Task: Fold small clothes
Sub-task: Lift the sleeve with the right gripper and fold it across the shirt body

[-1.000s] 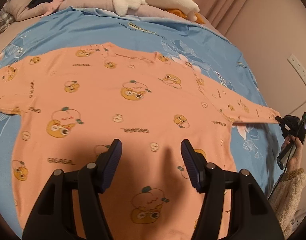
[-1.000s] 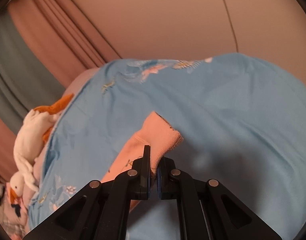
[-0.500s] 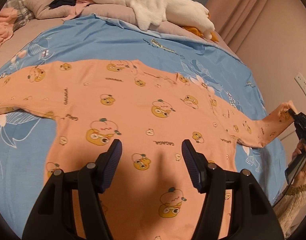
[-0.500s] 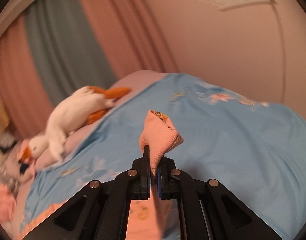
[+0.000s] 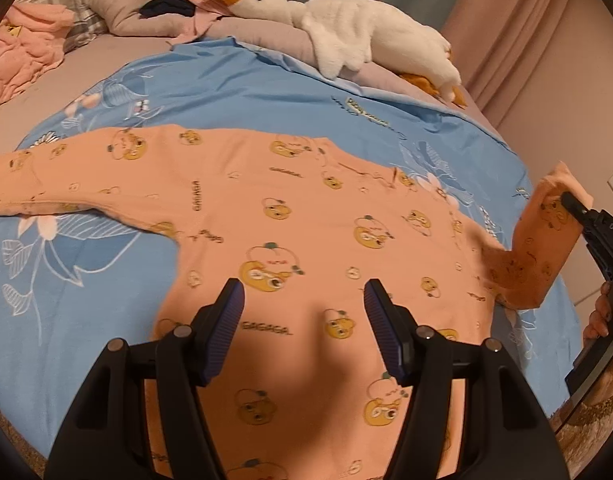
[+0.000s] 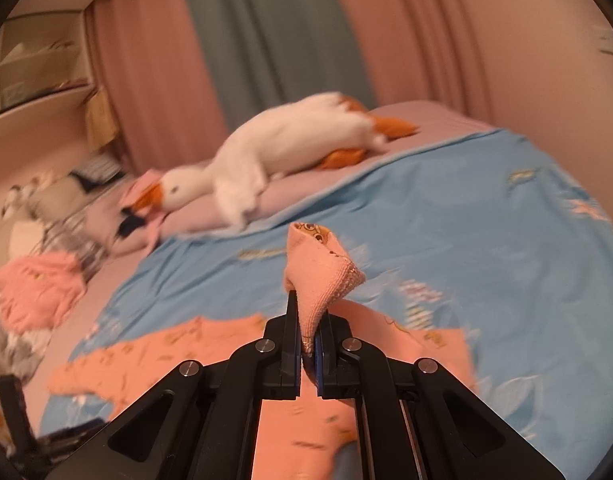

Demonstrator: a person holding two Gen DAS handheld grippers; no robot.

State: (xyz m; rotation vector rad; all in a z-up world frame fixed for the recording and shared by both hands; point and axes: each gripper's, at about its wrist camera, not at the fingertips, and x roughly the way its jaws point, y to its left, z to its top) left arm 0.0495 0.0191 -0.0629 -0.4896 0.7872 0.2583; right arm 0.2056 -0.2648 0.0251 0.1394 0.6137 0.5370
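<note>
An orange long-sleeved top (image 5: 306, 240) printed with yellow cartoon faces lies spread flat on a blue bed sheet (image 5: 226, 92). My left gripper (image 5: 302, 320) hovers open above the top's lower body, nothing between its fingers. My right gripper (image 6: 307, 320) is shut on the cuff of the right sleeve (image 6: 320, 268). In the left wrist view that sleeve (image 5: 542, 248) is lifted off the bed and bent inward, with the right gripper (image 5: 572, 202) at the far right edge. The left sleeve (image 5: 38, 188) lies stretched out flat.
A white plush goose (image 5: 346, 28) lies across the far side of the bed beside pillows (image 5: 138, 12) and a pile of pink clothes (image 5: 22, 44). Curtains (image 6: 266, 40) and a wall stand behind. A person's hand (image 5: 598, 316) holds the right gripper's handle.
The right gripper has raised the sleeve cuff off the bed and swung it inward over the top while rolling. The left gripper has drawn back slightly and stayed open.
</note>
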